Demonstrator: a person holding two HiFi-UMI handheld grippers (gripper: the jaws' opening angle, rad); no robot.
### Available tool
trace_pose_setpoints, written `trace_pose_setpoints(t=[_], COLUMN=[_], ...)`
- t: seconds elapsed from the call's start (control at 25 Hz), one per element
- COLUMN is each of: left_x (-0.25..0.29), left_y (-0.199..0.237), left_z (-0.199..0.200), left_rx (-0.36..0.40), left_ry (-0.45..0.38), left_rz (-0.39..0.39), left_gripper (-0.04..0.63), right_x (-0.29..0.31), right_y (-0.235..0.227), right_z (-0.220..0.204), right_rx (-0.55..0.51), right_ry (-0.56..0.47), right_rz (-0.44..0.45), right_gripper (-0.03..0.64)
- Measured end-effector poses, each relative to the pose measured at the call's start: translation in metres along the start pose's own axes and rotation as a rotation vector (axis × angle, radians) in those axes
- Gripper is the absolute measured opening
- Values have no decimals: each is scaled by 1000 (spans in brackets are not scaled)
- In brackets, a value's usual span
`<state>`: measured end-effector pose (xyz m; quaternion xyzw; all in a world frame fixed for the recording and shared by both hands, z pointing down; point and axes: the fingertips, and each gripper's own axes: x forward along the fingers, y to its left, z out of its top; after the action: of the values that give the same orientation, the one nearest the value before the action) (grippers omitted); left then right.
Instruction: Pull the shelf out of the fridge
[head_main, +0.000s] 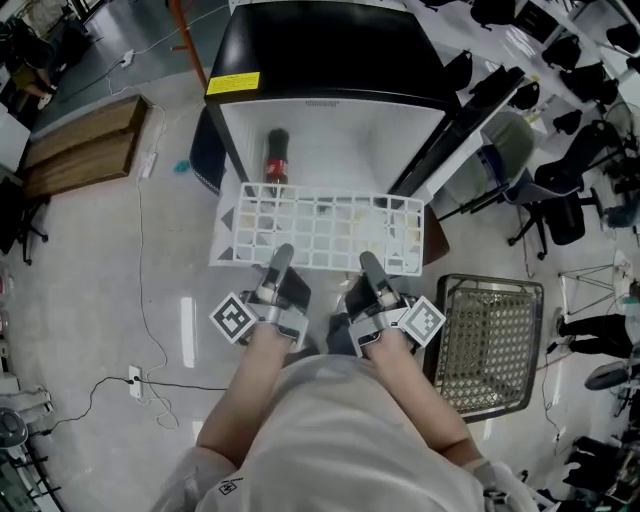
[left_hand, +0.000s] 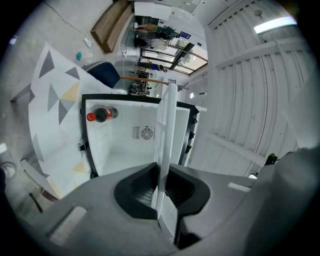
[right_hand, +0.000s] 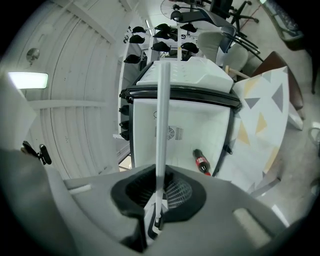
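Fingers (head_main: 282, 266) of left gripper (head_main: 283, 251) and right gripper (head_main: 368, 260) clamp the shelf (head_main: 330, 226) by its near edge, forearms (head_main: 262, 378) stretched forward together.

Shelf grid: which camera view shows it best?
The head view: the whole shelf shows flat before the fridge, left gripper and right gripper on its near edge. Each gripper view shows it edge-on, a thin strip between the jaws.

we see a white grid shelf (head_main: 318, 228), a black fridge (head_main: 330, 50) lined white, a dark bottle (head_main: 277, 158) labelled red.
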<state>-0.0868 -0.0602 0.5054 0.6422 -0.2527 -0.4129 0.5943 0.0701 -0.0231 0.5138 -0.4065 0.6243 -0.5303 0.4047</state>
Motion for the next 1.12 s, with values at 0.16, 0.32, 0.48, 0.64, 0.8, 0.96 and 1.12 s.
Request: trace_pose_setpoints(t=[0.16,0.32,0.48,0.64,0.8,0.96,1.12], left_x=[-3,-1,4,14,26,41,55], left_y=[-18,-44,-69,-94,-117,-135,-154], left_z=[-5,-9,-16,-25,-36,-49,-62], left_rx=[5,22,39,64,84,115,153], left_ry=[46,83,112,130,138,143,145], left_rz=[-61,-133,-196,-254,-299,-329,-362], left_gripper=[29,29,29,29,29,29,29], right_x=[-9,-13,-19,-21,-22,-23,-26], right_y=[19,48,74,102,127,149,168], right_z=[-2,-4,2,13,27,46,63], right_rx=[-29,-69,-113,-169,-216,-247,-276], right_ry=[-19,-28,-36,-40,-42,-48,-43], right_rz=[54,122,171,226,272,312,351], right_gripper=[29,29,29,29,29,29,30])
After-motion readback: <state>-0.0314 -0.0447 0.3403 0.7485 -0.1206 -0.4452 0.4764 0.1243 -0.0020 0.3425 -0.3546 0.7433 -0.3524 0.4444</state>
